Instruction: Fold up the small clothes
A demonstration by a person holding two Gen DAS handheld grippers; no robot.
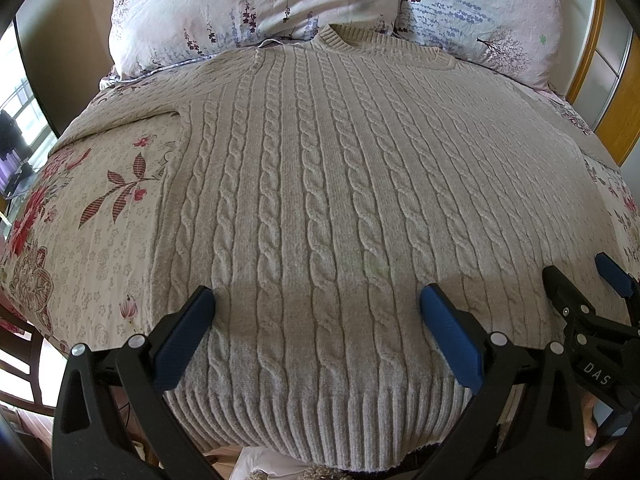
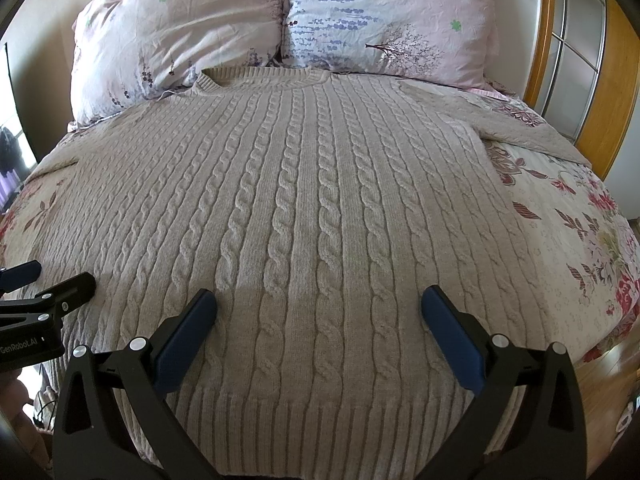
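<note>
Beige cable-knit sweater spread flat and front-up on the bed, collar against the two floral pillows, ribbed hem hanging at the near bed edge. One sleeve stretched out sideways from the sweater over the flowered bedspread. Left tool spread wide, blue fingers over the sweater's lower part just above the hem, gripping nothing. Right tool likewise wide apart, empty, over the same lower part, just beside the left one. Wooden headboard beyond the pillows.
</note>
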